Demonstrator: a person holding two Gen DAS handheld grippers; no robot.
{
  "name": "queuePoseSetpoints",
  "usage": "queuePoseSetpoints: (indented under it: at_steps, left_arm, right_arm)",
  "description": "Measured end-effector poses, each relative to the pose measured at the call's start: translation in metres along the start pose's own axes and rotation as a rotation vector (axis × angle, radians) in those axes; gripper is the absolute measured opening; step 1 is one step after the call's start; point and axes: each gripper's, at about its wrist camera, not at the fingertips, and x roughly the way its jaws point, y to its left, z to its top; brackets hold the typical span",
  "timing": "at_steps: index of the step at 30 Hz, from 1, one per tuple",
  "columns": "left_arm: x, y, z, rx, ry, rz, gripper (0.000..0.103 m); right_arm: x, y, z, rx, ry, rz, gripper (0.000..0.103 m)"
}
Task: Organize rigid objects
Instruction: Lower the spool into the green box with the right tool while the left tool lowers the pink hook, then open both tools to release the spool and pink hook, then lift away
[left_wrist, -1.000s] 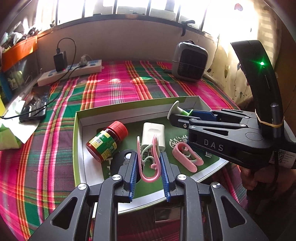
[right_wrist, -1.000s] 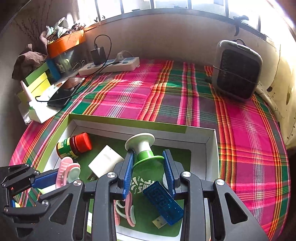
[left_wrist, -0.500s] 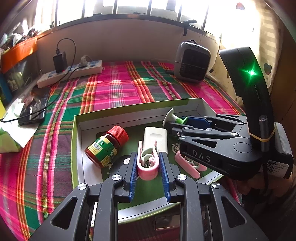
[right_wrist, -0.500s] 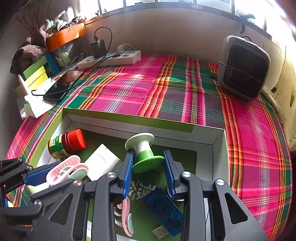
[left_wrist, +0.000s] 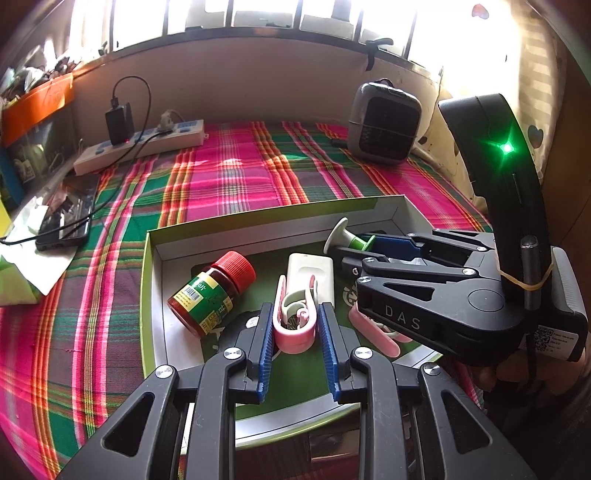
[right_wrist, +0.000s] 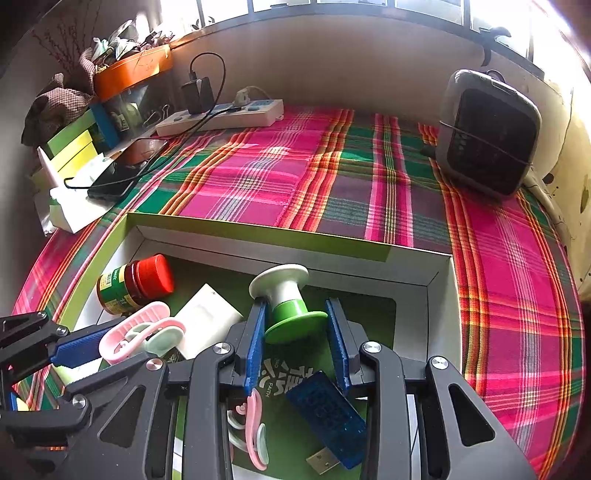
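We see the left hand-held gripper (left_wrist: 297, 334) clamped on a pink clip (left_wrist: 295, 325), now lifted higher above the green box (left_wrist: 258, 218) than a second ago. The right hand-held gripper (right_wrist: 297, 332) has raised its green-and-white spool (right_wrist: 286, 299); both look ready for relocating.

1. "DAS" in pale raised letters on the black body of the right claw (left_wrist: 354, 254).
2. "FAITH", small and white beneath large white Chinese characters, on the green floor of the box (right_wrist: 373, 325).
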Motion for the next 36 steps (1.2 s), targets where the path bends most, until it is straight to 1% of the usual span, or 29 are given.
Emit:
queuePoseSetpoints:
  at_steps: [6, 10, 15, 18, 20, 24, 30, 36]
  left_arm:
    - [0.0, 0.0, 0.0, 0.001, 0.0, 0.0, 0.024]
    - [0.0, 0.001, 0.0, -0.001, 0.0, 0.002, 0.029]
    - [-0.001, 0.003, 0.0, -0.007, 0.001, 0.006, 0.03]
    - [-0.003, 0.003, -0.001, -0.007, 0.001, 0.006, 0.034]
    - [-0.003, 0.003, -0.002, -0.009, 0.002, 0.008, 0.034]
    - [-0.006, 0.002, -0.002, -0.008, 0.0, 0.016, 0.035]
    - [-0.011, -0.001, -0.001, -0.003, -0.006, 0.018, 0.039]
    - [-0.016, -0.003, -0.001, -0.001, -0.008, 0.026, 0.04]
  right_arm:
    - [0.0, 0.0, 0.0, 0.005, 0.0, -0.001, 0.034]
    - [-0.001, -0.001, -0.001, 0.014, -0.003, 0.005, 0.037]
    - [-0.003, 0.0, -0.001, 0.015, -0.006, 0.007, 0.04]
    - [-0.005, -0.001, -0.002, 0.021, -0.013, 0.006, 0.041]
    - [-0.007, -0.001, -0.001, 0.022, -0.019, 0.008, 0.042]
    - [-0.01, -0.001, -0.002, 0.028, -0.027, 0.008, 0.048]
    - [-0.017, 0.002, -0.004, 0.023, -0.042, 0.015, 0.049]
    - [-0.023, 0.004, -0.005, 0.024, -0.049, 0.013, 0.05]
